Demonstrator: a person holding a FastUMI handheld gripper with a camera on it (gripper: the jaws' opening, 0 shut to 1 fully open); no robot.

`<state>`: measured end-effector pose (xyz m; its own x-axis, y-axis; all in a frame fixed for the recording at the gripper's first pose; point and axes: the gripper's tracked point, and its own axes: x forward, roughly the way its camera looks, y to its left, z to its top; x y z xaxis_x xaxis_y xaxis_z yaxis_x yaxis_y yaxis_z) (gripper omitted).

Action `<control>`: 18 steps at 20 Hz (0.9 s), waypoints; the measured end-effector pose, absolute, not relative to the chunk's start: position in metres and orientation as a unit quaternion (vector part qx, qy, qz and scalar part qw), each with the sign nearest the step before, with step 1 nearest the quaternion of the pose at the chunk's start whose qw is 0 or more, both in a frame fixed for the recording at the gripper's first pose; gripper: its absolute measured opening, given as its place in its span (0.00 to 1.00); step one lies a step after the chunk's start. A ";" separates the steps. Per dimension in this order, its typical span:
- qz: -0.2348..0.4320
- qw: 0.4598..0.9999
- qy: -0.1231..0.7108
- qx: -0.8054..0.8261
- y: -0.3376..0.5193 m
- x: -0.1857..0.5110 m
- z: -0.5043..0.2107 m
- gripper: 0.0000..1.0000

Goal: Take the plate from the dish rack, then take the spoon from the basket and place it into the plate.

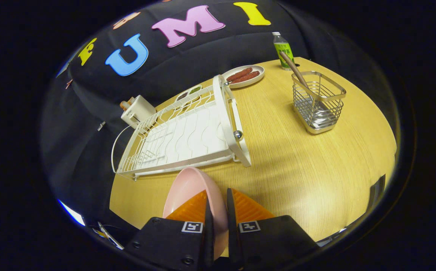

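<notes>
Plate is out of the dish rack and pinched on edge in our gripper, near the rack's front. Step one's nearly done; next we set it down, then go far right for the spoon in the basket.

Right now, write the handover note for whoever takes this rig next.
Gripper: shut on the pink plate, rim pinched between the fingers, plate held above the table.
Dish rack: just beyond the fingers, no dishes in it that I can see.
Spoon: standing in the wire basket, beyond the fingers and off to the side of the rack.
Done: plate is out of the rack.
Left: set the plate down, fetch the spoon, place it in the plate.
</notes>
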<state>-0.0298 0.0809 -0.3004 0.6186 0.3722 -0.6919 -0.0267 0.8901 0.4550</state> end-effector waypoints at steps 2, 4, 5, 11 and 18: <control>0.101 0.876 0.429 0.198 0.069 -0.028 -0.307 0.21; 0.101 0.876 0.430 0.192 0.062 -0.027 -0.308 0.29; 0.101 0.877 0.430 0.188 0.058 -0.029 -0.305 0.36; 0.110 0.921 0.358 0.109 0.002 -0.013 -0.247 0.99; 0.123 0.969 0.211 0.029 -0.059 0.045 -0.151 0.98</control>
